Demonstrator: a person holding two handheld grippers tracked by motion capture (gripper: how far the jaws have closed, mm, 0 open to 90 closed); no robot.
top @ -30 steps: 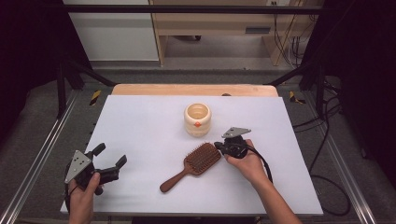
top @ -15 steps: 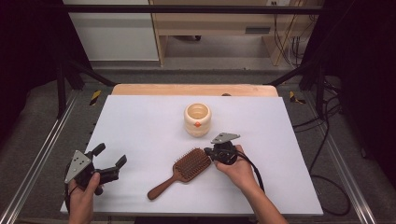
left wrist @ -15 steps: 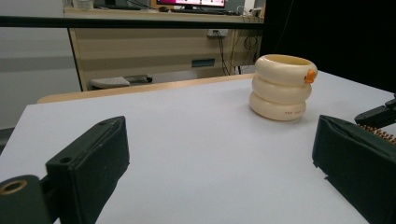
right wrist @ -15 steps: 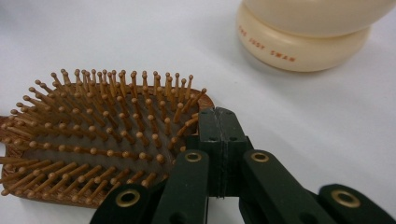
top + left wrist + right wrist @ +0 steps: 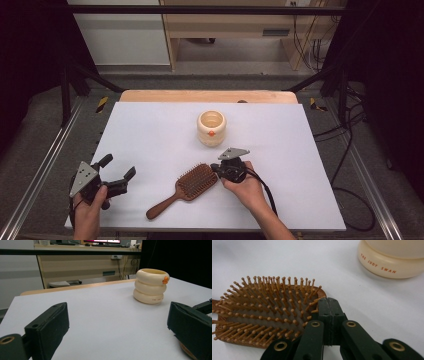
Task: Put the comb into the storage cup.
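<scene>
A wooden paddle hairbrush (image 5: 192, 182) lies bristles up on the white table (image 5: 150, 130), its handle pointing toward the front left. My right gripper (image 5: 216, 169) is shut, and its closed tips press against the right edge of the brush head. In the right gripper view the jaws (image 5: 329, 302) meet with no gap, right at the brush's (image 5: 262, 312) rim. A cream ringed cup (image 5: 211, 128) with an orange beak stands just behind, seen as the cup (image 5: 392, 262) at the top right. My left gripper (image 5: 119, 166) rests open at the front left, with nothing between its jaws (image 5: 117, 322).
The cup (image 5: 150, 286) stands ahead and to the right of the left gripper. Metal rails run along both sides of the table, and a wooden strip (image 5: 207, 96) edges its far side. Cables trail on the floor at the right.
My shut right gripper has moved left and slightly toward the front, pushing the hairbrush with it. The left gripper has stayed put.
</scene>
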